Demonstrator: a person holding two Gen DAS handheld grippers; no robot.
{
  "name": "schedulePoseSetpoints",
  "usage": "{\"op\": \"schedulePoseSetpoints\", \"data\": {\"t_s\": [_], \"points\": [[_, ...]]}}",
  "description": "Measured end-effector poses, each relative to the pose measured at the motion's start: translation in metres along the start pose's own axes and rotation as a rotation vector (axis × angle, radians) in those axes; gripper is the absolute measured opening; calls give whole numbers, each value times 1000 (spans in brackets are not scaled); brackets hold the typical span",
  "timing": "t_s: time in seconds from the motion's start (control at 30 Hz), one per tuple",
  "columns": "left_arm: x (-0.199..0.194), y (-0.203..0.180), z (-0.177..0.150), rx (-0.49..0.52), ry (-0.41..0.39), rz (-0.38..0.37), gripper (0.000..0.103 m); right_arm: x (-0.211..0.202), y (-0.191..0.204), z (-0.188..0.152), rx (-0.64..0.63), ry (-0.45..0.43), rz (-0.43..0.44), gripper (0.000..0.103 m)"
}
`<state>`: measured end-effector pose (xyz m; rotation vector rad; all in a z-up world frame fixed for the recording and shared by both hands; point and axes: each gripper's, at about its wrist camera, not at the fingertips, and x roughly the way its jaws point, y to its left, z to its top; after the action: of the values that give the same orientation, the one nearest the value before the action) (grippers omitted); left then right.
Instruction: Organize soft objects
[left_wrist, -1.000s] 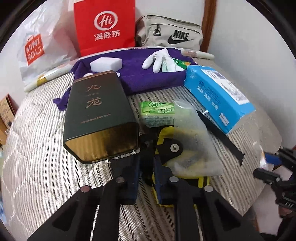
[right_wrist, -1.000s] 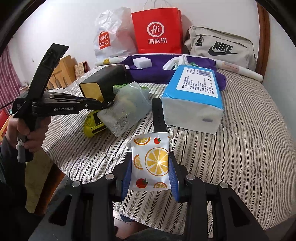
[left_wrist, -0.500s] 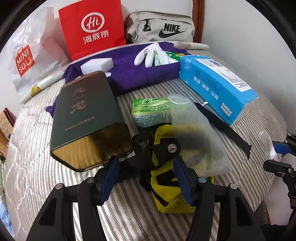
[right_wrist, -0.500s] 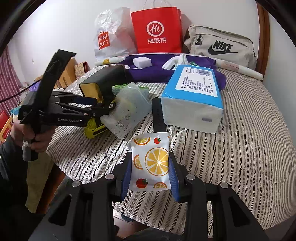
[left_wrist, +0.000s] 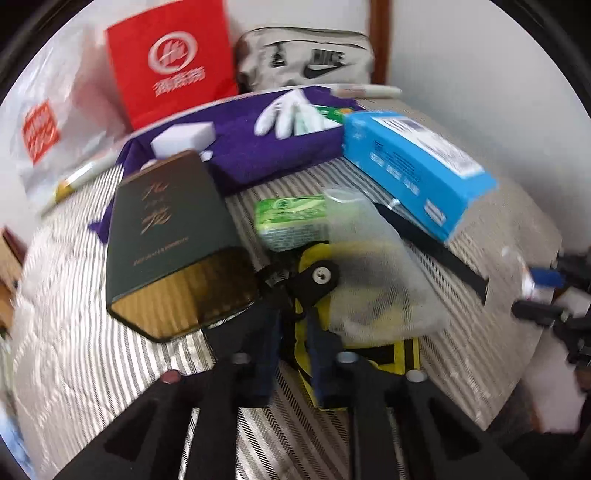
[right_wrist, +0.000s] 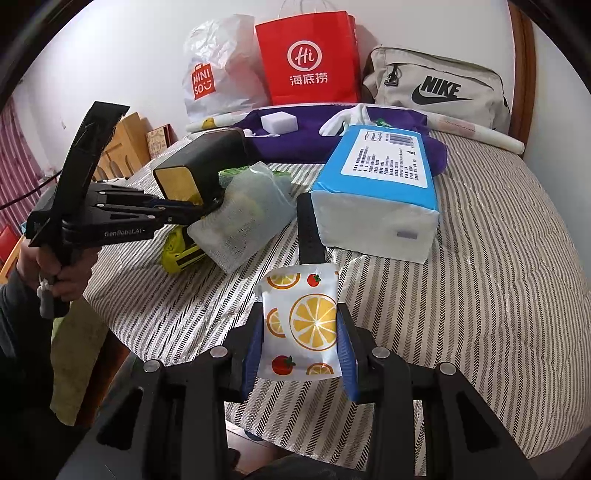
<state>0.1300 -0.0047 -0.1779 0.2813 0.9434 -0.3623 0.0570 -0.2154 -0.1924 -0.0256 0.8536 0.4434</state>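
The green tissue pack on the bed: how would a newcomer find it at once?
Start at the striped bed and find the dark tin box lying next to the big blue tissue pack. Between them, in front of the purple cloth, lies the green tissue pack. It is the only bright green item there, small and partly behind a translucent mesh bag.

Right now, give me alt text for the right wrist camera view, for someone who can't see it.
The right gripper clamps a white pouch printed with orange slices over a striped bedcover. To its left, a hand holds the left gripper at a mesh bag beside a dark box; a blue tissue pack lies behind.
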Motion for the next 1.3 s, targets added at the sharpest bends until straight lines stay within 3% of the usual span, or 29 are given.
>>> {"op": "schedulePoseSetpoints", "data": {"t_s": [0.1,0.33,0.37,0.4,0.5,0.6,1.3], "points": [[0,-3,-1,41,-23,55,51,-1,-1,0,5,-1,-2,37],[11,9,3,-45,-3,17,53,2,-2,0,3,7,-5,37],[11,9,3,-50,-5,14,50,2,-2,1,1,9,-4,37],[11,10,3,-58,-4,0,38,3,-2,1,0,11,-4,37],[8,12,3,-76,-8,-32,20,4,-2,1,1,14,-4,37],[4,12,4,-85,-5,-45,9,5,-2,2,-1,15,-5,37],[-52,44,0,-268,-126,-68,4,-18,-10,6,16,-34,-43,37]]}}
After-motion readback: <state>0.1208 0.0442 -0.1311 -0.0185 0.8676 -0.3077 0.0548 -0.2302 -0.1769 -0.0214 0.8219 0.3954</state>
